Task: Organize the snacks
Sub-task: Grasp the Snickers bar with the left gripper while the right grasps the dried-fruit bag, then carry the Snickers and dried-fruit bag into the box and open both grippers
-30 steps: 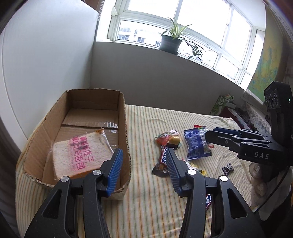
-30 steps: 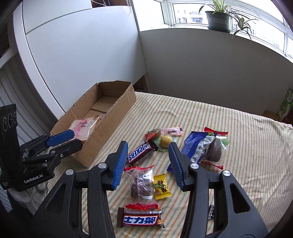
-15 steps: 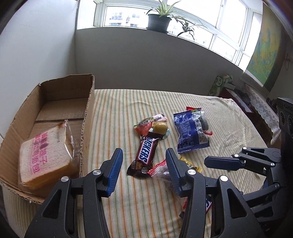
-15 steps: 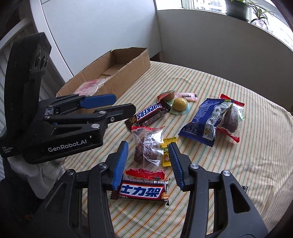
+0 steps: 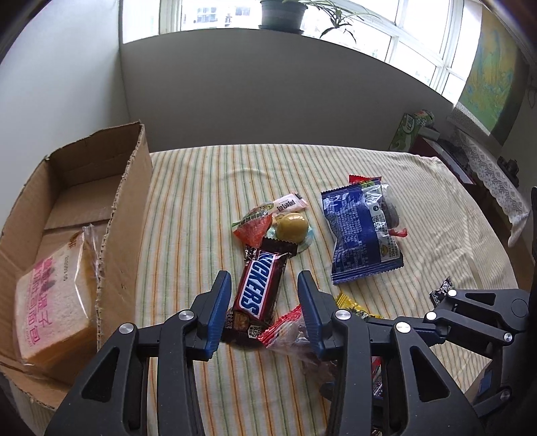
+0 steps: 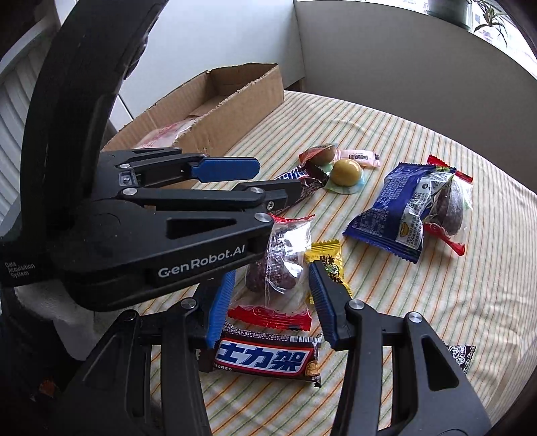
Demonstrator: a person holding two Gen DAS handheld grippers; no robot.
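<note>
Snacks lie on a striped tablecloth (image 5: 208, 187). My left gripper (image 5: 264, 291) is open, its blue pads either side of a Snickers bar (image 5: 260, 288). My right gripper (image 6: 270, 285) is open around a clear-wrapped dark cake (image 6: 282, 258), with a second Snickers bar (image 6: 265, 357) just below it. A cardboard box (image 5: 124, 214) at the left holds a packet of sliced bread (image 5: 53, 302). A blue packet (image 5: 360, 234), a yellow ball sweet (image 5: 291, 227) and a small yellow packet (image 6: 329, 265) lie nearby.
The left gripper's body (image 6: 151, 228) fills the left of the right wrist view. A small black wrapper (image 6: 463, 355) lies near the table's right edge. A wall and window sill with a plant (image 5: 282, 13) stand behind the table.
Both grippers have moved down and forward toward the snacks. The left one now straddles the Snickers bar, and the right one straddles the clear-wrapped cake. The box has slid to the left of view.
</note>
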